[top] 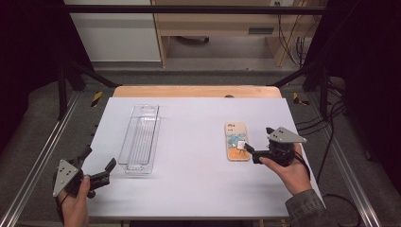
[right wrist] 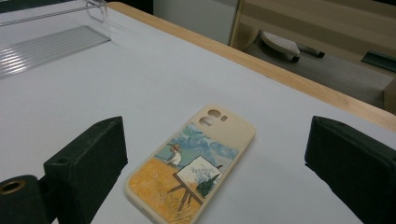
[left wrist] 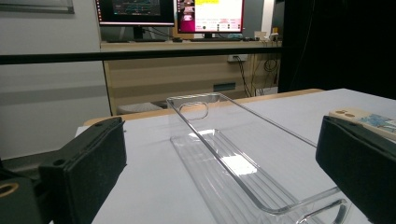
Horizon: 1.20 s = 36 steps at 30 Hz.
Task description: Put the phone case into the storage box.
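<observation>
A phone case (top: pixel 236 141) printed with a painter at an easel lies flat on the white table (top: pixel 189 189), right of centre. My right gripper (top: pixel 257 138) is open just to the right of its near end. In the right gripper view the phone case (right wrist: pixel 196 163) lies on the table between and just ahead of the two spread jaws, which touch nothing. A long clear plastic tray (top: pixel 140 139) stands empty left of centre. My left gripper (top: pixel 99 158) is open at the table's near left corner, aimed at the tray (left wrist: pixel 233 158).
The table's wooden far edge (top: pixel 196 91) borders a drop to the floor. Black frame rails (top: pixel 42 146) run along both sides. Beyond the table stand a desk with monitors (left wrist: pixel 173 11) and hanging cables (top: pixel 295 42). A person's hands hold both grippers.
</observation>
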Tool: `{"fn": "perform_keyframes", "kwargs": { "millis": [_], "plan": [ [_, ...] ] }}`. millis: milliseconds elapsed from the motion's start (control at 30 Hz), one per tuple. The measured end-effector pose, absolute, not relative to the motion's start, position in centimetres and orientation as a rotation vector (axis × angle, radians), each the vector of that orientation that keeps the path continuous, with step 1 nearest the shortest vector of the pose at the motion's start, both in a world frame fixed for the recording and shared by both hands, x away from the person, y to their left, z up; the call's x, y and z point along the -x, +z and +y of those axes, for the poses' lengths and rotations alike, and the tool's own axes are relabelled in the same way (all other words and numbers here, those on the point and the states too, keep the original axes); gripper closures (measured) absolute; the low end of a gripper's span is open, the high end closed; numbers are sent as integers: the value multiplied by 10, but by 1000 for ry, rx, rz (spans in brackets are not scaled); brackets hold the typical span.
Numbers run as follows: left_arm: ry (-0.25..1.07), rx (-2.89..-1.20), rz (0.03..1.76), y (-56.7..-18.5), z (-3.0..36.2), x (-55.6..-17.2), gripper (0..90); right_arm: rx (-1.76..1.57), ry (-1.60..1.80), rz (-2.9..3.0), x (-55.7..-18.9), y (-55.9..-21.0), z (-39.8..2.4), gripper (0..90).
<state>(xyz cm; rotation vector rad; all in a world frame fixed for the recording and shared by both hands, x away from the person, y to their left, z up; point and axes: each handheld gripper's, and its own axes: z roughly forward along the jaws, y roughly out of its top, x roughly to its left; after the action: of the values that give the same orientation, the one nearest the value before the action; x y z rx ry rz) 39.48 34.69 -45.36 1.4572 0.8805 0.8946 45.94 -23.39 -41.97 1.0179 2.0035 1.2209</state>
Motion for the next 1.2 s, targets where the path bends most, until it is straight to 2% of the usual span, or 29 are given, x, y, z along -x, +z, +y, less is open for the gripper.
{"fn": "perform_keyframes", "kwargs": {
  "millis": [533, 800, 833, 867, 900, 933, 1033, 1067, 1133, 1167, 1200],
  "plan": [
    [894, -1458, 883, -454, 347, -396, 17, -1104, 1199, 2012, -498, -423, -230, 77],
    [897, -1461, 888, -455, 347, -396, 16, -1150, 1143, 1985, -512, -430, -232, 118],
    [897, -1462, 889, -455, 348, -396, 17, -1169, 1133, 1995, -515, -432, -232, 161],
    [898, -1462, 890, -455, 348, -396, 17, -1169, 1133, 1995, -515, -432, -232, 161],
    [898, -1462, 892, -455, 347, -396, 16, -1180, 1112, 2009, -518, -435, -233, 210],
    [898, -1462, 892, -455, 347, -396, 17, -1180, 1112, 2009, -518, -435, -233, 210],
    [902, -1468, 896, -455, 347, -396, 16, -1174, 1102, 2000, -518, -438, -232, 360],
    [904, -1467, 896, -455, 347, -396, 17, -1174, 1112, 2011, -519, -442, -232, 444],
    [905, -1466, 897, -455, 347, -396, 17, -1178, 1109, 2019, -520, -445, -231, 472],
    [908, -1465, 896, -455, 347, -396, 17, -1188, 1094, 2046, -522, -452, -230, 568],
    [908, -1462, 898, -455, 348, -396, 17, -1194, 1085, 2058, -523, -454, -230, 592]
  ]
}}
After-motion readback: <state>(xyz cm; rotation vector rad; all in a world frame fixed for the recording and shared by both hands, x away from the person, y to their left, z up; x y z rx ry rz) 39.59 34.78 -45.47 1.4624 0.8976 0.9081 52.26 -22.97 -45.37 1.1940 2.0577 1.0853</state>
